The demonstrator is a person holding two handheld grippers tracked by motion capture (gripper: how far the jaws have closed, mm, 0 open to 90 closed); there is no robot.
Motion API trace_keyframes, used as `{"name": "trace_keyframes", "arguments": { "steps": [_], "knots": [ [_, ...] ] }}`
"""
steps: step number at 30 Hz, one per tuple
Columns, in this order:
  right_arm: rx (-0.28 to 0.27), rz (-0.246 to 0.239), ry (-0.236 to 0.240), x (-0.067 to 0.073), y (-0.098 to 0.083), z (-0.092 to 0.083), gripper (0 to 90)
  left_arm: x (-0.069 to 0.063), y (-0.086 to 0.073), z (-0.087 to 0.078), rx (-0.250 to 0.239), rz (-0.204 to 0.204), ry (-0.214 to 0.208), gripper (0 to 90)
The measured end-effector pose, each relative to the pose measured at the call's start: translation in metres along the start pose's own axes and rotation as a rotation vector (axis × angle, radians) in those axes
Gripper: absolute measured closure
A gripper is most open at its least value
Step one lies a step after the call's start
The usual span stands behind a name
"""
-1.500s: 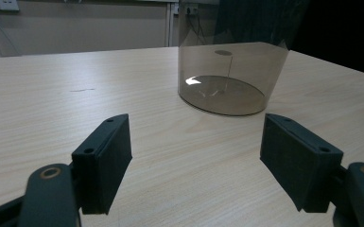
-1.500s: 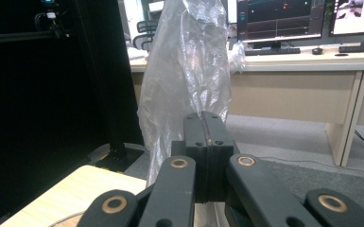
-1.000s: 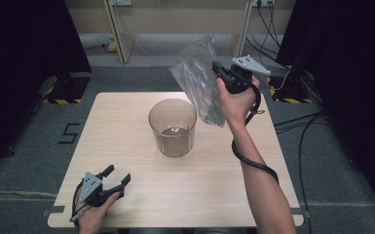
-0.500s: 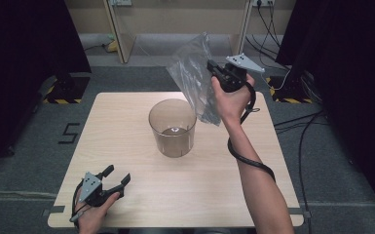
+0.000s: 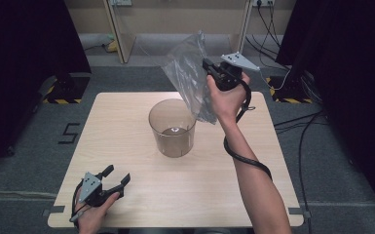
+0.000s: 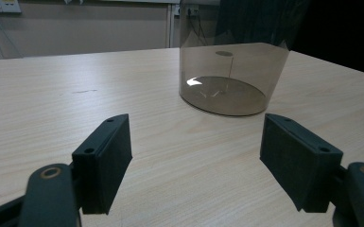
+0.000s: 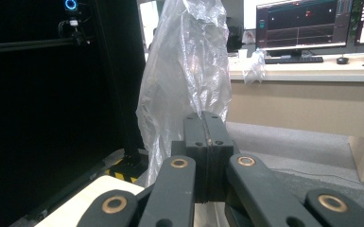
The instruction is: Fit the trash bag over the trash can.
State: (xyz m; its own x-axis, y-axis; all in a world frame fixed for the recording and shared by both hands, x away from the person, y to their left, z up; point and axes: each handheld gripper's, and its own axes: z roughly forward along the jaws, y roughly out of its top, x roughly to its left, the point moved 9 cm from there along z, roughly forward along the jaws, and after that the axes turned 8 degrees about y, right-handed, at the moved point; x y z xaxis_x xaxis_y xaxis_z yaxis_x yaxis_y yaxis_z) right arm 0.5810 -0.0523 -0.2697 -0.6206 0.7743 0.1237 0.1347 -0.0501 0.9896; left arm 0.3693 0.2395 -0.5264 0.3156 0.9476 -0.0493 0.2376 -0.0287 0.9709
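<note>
A clear plastic bag [image 5: 191, 73] hangs in the air above the table's far right side, and my right gripper [image 5: 208, 66] is shut on it. In the right gripper view the bag [image 7: 189, 71] rises crumpled from between the pressed-together jaws of that gripper [image 7: 206, 123]. A smoky transparent cup [image 5: 172, 127] stands upright at mid-table, just below and left of the bag. My left gripper [image 5: 117, 176] rests open on the table's near left corner. Its own view has the cup [image 6: 231, 75] ahead, with nothing between the jaws of the gripper [image 6: 196, 156].
The light wooden table [image 5: 126, 122] has dark grey floor around it. Cables [image 5: 302, 126] lie on the floor to the right. Wooden furniture legs [image 5: 119, 29] stand beyond the far edge. A desk with monitors [image 7: 307, 23] is in the right gripper view.
My right hand has carried the bag slightly left and up, closer to above the cup. The left gripper has not moved.
</note>
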Motion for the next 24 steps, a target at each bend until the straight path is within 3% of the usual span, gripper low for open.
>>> {"name": "trace_keyframes", "arguments": {
  "steps": [24],
  "knots": [
    [0.007,-0.002,0.025,0.016,0.001,0.018,90.0,-0.001,0.0,0.0,0.0,0.007,-0.001,24.6]
  ]
}}
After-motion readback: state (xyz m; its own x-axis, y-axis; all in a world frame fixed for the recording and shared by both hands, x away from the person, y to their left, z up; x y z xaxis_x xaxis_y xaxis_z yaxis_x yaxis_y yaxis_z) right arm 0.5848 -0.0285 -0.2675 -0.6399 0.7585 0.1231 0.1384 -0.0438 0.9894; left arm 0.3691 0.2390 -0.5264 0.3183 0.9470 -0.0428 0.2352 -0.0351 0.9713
